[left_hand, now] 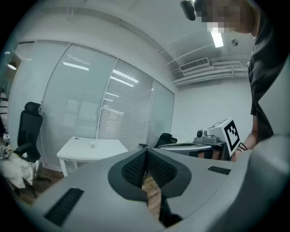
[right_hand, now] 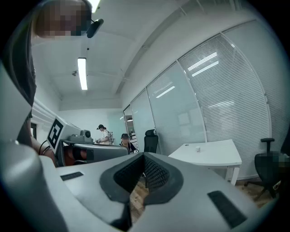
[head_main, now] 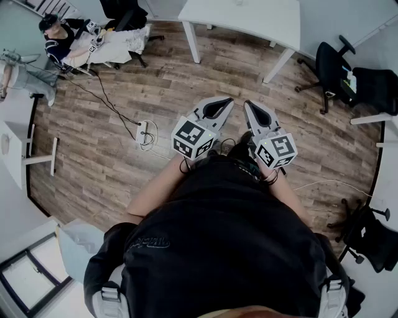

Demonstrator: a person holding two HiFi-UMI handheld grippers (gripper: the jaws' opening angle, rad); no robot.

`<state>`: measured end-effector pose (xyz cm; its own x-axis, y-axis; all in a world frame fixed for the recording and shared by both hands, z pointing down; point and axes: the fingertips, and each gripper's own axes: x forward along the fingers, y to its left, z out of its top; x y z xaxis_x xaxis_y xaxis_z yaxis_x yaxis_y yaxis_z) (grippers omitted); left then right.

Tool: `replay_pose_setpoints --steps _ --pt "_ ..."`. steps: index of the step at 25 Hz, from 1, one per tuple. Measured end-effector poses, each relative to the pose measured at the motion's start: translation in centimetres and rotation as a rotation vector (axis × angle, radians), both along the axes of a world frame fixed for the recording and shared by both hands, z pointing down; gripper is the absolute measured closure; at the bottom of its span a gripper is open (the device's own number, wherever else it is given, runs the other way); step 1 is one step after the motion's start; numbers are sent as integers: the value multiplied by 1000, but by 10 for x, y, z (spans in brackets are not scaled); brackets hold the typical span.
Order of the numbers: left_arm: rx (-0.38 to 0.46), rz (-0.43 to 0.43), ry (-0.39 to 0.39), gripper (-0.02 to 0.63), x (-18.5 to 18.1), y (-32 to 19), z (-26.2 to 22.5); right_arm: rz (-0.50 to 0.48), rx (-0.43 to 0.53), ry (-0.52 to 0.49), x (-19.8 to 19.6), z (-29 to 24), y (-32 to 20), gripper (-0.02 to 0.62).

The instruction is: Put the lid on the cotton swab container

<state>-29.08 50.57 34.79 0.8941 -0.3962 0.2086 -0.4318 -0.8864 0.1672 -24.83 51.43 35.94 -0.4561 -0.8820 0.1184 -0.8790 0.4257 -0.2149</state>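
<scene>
**Pre-approach stage: both grippers idle, lid not yet picked up.**
The left gripper [left_hand: 146, 156] and right gripper [right_hand: 144, 158] sit side by side near the person's waist, jaws pressed together on nothing, over the wood floor [head_main: 124, 124]. No container or lid is identifiable. A small white item [right_hand: 197, 148] on the far white table [head_main: 249, 18] is too small to name. Probable next move: approach the table, locate the lid, open one gripper.

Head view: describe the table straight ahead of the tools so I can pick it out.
Follow the wood floor to the top edge, right of centre: the white table. Its slanted legs and nearly bare top set it apart from the desk at the left edge.
</scene>
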Motion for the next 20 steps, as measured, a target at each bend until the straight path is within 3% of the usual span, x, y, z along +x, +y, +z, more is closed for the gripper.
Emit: replay_pose_setpoints --steps 12,17,20 --pt "-41 1 19 591 37 -20 8 -17 13 -29 33 1 -11 572" --pt "0 34 25 591 77 -39 7 -5 -4 -28 68 12 -32 572" --pt "-24 49 11 591 115 -59 19 -3 3 -23 104 12 -51 572"
